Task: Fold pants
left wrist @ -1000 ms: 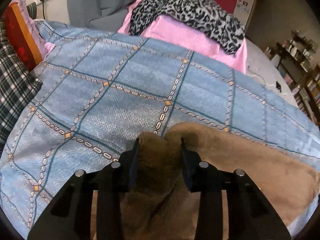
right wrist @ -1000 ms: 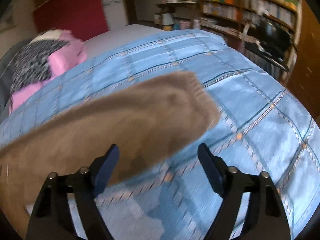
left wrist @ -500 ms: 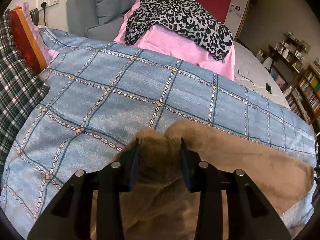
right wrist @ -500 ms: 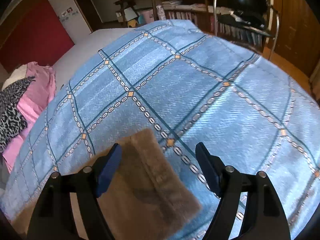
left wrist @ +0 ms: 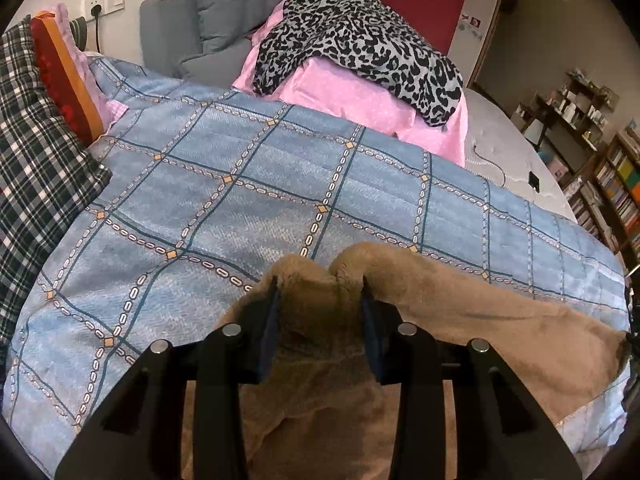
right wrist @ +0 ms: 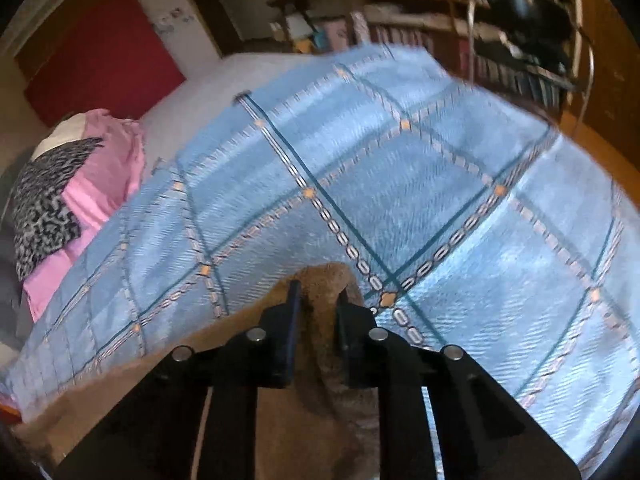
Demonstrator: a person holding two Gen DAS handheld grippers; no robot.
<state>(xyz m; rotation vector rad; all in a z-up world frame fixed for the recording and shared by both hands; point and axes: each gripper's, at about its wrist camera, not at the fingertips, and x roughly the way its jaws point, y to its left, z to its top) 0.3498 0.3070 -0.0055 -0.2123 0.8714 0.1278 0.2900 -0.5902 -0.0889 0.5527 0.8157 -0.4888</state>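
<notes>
The brown fleece pants (left wrist: pixel 460 328) lie on a blue checked bedspread (left wrist: pixel 248 200). My left gripper (left wrist: pixel 320 308) is shut on a bunched end of the pants, with fabric bulging up between the fingers. The rest of the pants stretch away to the right. In the right wrist view my right gripper (right wrist: pixel 318 300) is shut on the other end of the pants (right wrist: pixel 320 364), with the fabric pinched between the fingers over the bedspread (right wrist: pixel 400 184).
A pink cloth with a leopard-print garment (left wrist: pixel 356 40) lies at the far side of the bed. A plaid pillow (left wrist: pixel 36 176) is at the left. A grey sofa (left wrist: pixel 192 36) stands behind. Bookshelves (right wrist: pixel 460 8) and a chair (right wrist: pixel 528 32) stand beyond the bed's edge.
My right gripper, open beside the pants' end before, has closed on it. My left gripper has kept its hold and lifted back a little.
</notes>
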